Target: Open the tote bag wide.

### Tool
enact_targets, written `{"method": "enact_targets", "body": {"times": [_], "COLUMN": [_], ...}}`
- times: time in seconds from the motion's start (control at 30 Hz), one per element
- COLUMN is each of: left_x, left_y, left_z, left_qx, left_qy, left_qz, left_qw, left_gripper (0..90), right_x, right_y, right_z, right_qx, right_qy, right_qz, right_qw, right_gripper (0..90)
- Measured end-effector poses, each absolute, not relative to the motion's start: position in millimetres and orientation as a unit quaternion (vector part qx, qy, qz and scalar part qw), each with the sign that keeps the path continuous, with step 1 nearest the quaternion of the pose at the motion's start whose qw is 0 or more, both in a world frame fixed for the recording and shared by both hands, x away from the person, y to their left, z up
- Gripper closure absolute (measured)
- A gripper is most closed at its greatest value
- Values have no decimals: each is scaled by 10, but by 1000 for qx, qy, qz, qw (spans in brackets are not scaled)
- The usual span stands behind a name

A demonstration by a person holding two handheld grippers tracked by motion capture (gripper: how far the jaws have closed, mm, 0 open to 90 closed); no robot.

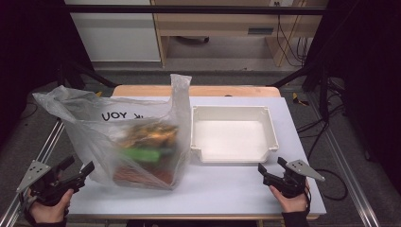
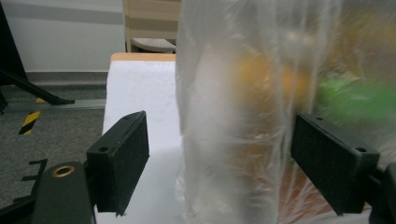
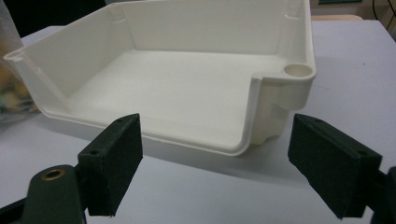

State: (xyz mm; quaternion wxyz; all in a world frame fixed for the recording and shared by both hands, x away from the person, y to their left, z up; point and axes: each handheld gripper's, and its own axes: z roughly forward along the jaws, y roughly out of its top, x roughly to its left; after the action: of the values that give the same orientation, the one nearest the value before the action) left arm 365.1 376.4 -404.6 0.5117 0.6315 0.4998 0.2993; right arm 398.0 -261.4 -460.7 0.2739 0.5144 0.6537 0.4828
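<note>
High view blurs the plastic bag's (image 1: 127, 137) contents beyond recognition.

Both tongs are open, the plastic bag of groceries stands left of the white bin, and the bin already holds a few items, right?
Not quite: the white bin is empty, as the high view shows. The rest holds.

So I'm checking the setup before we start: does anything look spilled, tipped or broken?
Nothing stands out. The plastic bag stands upright on the table with its contents inside, and the white tray beside it sits flat and empty. Both hand-held grippers, left and right, are open and hold nothing.
</note>
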Motion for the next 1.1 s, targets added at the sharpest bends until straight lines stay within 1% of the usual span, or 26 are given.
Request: {"method": "enact_targets", "body": {"times": [0.23, 0.5, 0.6, 0.67, 0.73, 0.97, 1.0, 1.1], "left_x": [3657, 3736, 3759, 3775, 3806, 3902, 3901, 3908], "left_y": [3634, 3548, 3513, 3498, 3460, 3336, 3307, 3295], "left_z": [-3882, -3732, -3705, -3690, -3641, -3504, -3531, -3561], "left_qx": [632, 636, 633, 634, 637, 633, 634, 642], "left_qy": [479, 467, 469, 468, 468, 458, 457, 459], "left_qz": [314, 321, 316, 317, 320, 321, 319, 318], "left_qw": [522, 524, 529, 527, 523, 536, 536, 526], "left_gripper": [194, 196, 201, 207, 208, 223, 239, 266], "right_x": [3988, 4023, 4024, 4036, 4074, 4179, 4180, 4189], "right_y": [-2513, -2229, -2031, -1982, -1873, -1350, -1216, -1101], "right_z": [-4487, -4234, -4116, -4085, -4005, -3696, -3630, -3587], "right_qx": [497, 462, 434, 424, 408, 361, 351, 341], "right_qy": [657, 665, 680, 685, 691, 705, 704, 705], "right_qz": [496, 524, 534, 534, 543, 563, 574, 582], "right_qw": [274, 262, 254, 256, 247, 235, 226, 220], "right_gripper": [192, 206, 218, 224, 239, 246, 253, 262]}}
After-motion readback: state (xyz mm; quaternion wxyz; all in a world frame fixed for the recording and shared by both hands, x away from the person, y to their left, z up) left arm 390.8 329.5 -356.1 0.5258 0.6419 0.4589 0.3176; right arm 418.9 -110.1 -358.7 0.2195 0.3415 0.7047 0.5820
